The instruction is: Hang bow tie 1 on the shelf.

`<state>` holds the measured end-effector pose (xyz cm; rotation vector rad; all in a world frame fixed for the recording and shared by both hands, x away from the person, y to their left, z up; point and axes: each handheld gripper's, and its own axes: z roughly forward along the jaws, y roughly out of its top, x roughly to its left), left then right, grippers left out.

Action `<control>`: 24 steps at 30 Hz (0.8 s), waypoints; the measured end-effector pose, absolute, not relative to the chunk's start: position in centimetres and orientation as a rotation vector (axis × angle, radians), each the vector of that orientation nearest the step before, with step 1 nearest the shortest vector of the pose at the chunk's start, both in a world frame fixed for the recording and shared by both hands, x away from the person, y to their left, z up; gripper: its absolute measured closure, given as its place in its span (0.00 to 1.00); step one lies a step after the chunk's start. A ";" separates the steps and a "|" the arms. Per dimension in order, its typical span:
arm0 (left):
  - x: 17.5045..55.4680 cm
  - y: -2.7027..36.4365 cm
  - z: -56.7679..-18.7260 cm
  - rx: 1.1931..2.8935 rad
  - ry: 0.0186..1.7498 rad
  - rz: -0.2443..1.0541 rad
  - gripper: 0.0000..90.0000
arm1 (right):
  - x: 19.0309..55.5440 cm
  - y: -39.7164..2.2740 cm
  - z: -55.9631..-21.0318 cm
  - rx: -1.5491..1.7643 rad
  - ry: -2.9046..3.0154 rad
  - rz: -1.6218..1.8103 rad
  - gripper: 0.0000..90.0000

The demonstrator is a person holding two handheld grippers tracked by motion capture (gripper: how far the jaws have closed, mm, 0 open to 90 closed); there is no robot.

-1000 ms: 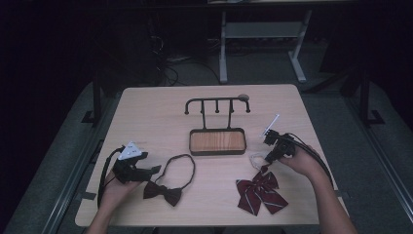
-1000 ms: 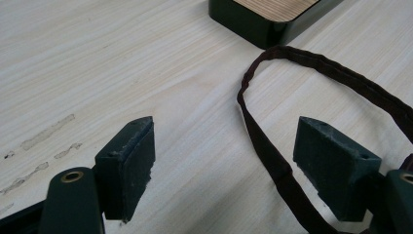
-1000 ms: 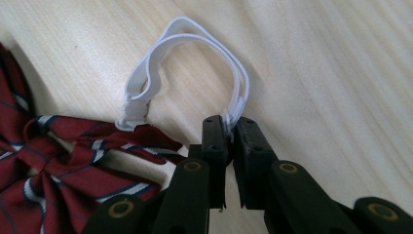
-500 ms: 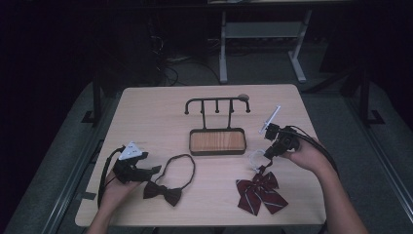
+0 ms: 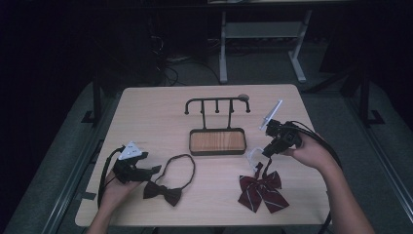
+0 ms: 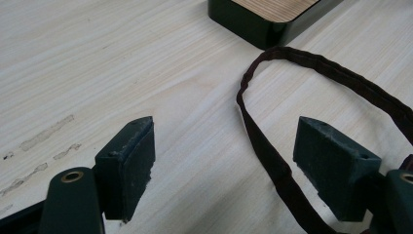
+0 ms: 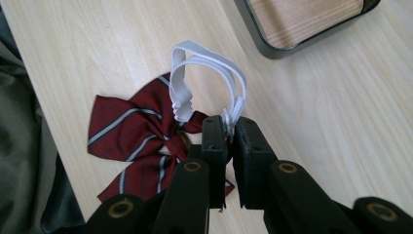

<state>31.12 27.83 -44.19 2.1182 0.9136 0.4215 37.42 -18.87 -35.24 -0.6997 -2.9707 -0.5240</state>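
right gripper point(image 7: 229, 127): clamped on white elastic loop point(image 7: 207, 61) of red striped bow tie point(image 5: 262, 187), front-right of hook stand point(image 5: 217, 127)
left gripper point(image 6: 224, 170): jaws apart, straddling dark bow tie strap point(image 6: 272, 161), front-left of stand
tip: likely lift slowly, keep loop open for hook

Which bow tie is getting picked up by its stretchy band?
The red striped bow tie. The right gripper pinches its white elastic band. The dark brown bow tie lies flat by the open left gripper.

A pale wood-grain worktop point(image 5: 156, 117) stands on grey floor point(image 5: 63, 146); behind it, in the dark, a white metal frame point(image 5: 263, 44) and cables point(image 5: 170, 68).
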 end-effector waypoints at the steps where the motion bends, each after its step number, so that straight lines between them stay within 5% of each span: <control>1: 31.1 27.8 -44.2 2.118 0.914 0.421 0.26 | 37.4 -18.7 -35.1 -0.696 -2.974 -0.521 0.92; 24: 31.2 27.8 -44.3 2.121 0.913 0.418 0.26 | 37.1 -17.9 -30.3 -0.637 -3.018 -0.565 0.92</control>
